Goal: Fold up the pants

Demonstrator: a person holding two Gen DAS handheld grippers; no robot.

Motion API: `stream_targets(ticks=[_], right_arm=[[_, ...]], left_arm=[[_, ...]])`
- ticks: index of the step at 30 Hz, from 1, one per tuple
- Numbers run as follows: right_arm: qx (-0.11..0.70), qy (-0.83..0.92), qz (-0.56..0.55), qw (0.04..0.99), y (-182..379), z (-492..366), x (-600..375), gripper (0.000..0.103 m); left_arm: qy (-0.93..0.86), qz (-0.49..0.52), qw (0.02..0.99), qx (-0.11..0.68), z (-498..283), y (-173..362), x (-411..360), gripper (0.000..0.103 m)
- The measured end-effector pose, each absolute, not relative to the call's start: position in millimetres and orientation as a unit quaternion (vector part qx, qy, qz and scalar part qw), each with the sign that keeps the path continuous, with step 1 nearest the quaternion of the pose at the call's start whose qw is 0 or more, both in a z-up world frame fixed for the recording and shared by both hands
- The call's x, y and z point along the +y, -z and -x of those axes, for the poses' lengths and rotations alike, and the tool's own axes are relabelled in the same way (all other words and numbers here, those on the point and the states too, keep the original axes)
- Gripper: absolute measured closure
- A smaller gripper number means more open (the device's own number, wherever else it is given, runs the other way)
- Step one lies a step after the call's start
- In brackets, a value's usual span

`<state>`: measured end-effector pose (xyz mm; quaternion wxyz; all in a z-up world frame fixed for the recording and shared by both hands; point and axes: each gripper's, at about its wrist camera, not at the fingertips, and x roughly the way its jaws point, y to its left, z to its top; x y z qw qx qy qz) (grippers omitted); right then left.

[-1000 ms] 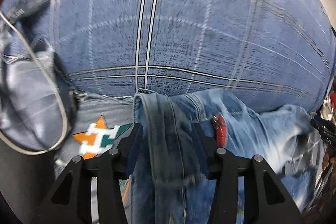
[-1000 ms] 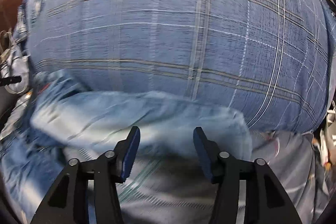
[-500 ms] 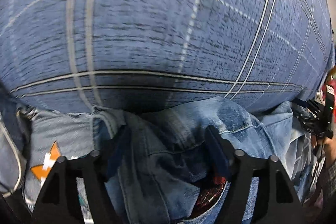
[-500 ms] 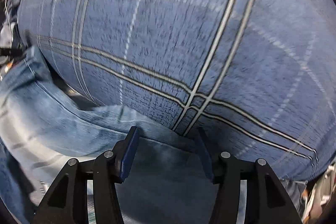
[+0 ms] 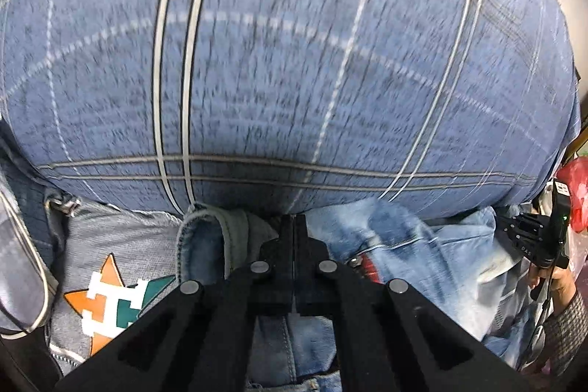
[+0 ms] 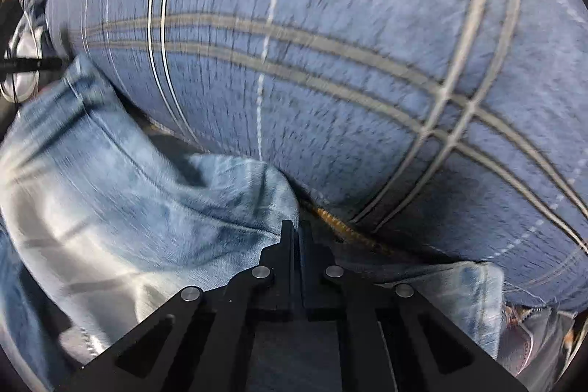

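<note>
Both the left gripper [image 5: 295, 221] and right gripper [image 6: 296, 226] are pressed together on the jeans [image 5: 404, 245] at the plaid cover's [image 5: 294, 61] edge, having just closed; thin pinches may slip, dropping the fold.

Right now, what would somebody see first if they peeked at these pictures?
First, the big blue plaid bedcover filling the top of both views. Next, the light blue jeans bunched at its near edge, with the left hand-held gripper and right hand-held gripper each shut at the denim. At lower left, an orange star print stands out on grey cloth.
</note>
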<state>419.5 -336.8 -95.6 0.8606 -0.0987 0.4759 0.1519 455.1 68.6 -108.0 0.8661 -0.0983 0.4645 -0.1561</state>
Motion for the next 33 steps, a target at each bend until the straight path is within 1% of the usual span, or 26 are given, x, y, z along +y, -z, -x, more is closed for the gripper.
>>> stream_targets(ticks=[5,6,7,8,9,13,16,17,19,20,21,22,23,24,28,30,32,33], right_arm=[[0.451,-0.147,0.075,0.877,63.3,-405.9,-340.7,0.101],[0.447,-0.147,0.071,0.879,57.4,-401.9,-340.7,0.101],[0.446,-0.147,0.068,0.88,54.1,-399.9,-343.6,0.101],[0.444,-0.145,0.063,0.882,50.2,-396.9,-344.4,0.1],[0.444,-0.145,0.06,0.882,52.9,-397.6,-351.1,0.1],[0.448,-0.149,0.047,0.88,51.8,-392.8,-353.0,0.1],[0.45,-0.147,0.032,0.88,65.2,-392.8,-378.9,0.098],[0.449,-0.146,0.028,0.881,66.6,-394.5,-379.9,0.095],[0.445,-0.143,0.025,0.884,67.7,-393.7,-392.5,0.087],[0.442,-0.139,0.026,0.886,67.5,-395.4,-396.2,0.077],[0.441,-0.139,0.026,0.886,66.3,-395.6,-402.0,0.065],[0.44,-0.142,0.03,0.886,66.2,-396.7,-404.9,0.058],[0.438,-0.145,0.037,0.886,65.6,-396.7,-407.9,0.048],[0.438,-0.148,0.051,0.885,66.9,-397.9,-407.8,0.042],[0.45,-0.147,0.117,0.873,78.4,-408.9,-401.5,0.041],[0.459,-0.141,0.124,0.868,87.2,-419.6,-402.5,0.041],[0.477,-0.142,0.127,0.858,99.5,-427.6,-401.7,0.041],[0.485,-0.145,0.129,0.853,104.7,-428.4,-401.8,0.05]], left_arm=[[0.122,0.125,0.871,0.459,-452.2,100.3,80.1,0.102],[0.117,0.134,0.869,0.461,-453.5,100.1,86.6,0.094],[0.112,0.139,0.866,0.467,-453.8,103.1,89.2,0.072],[0.103,0.137,0.865,0.472,-453.7,106.6,92.4,0.059],[0.098,0.137,0.867,0.469,-453.3,110.5,96.1,0.044],[0.096,0.136,0.865,0.474,-455.7,128.5,87.8,0.038],[0.085,0.119,0.858,0.493,-466.1,145.4,73.6,0.037],[0.086,0.119,0.853,0.501,-470.2,152.7,68.9,0.037],[0.093,0.124,0.843,0.515,-476.0,165.3,61.2,0.037],[0.1,0.13,0.838,0.52,-479.3,170.8,57.0,0.038],[0.113,0.139,0.833,0.524,-481.1,175.8,54.3,0.052],[0.125,0.144,0.827,0.529,-482.5,180.0,51.0,0.067],[0.131,0.142,0.826,0.53,-483.8,181.9,51.9,0.072],[0.137,0.131,0.828,0.528,-483.1,183.8,46.8,0.078],[0.142,0.111,0.836,0.518,-480.2,183.7,34.7,0.08],[0.143,0.111,0.838,0.515,-481.1,181.7,32.8,0.081],[0.143,0.11,0.841,0.51,-488.0,169.0,34.0,0.082],[0.145,0.11,0.843,0.506,-487.2,165.9,33.6,0.082]])
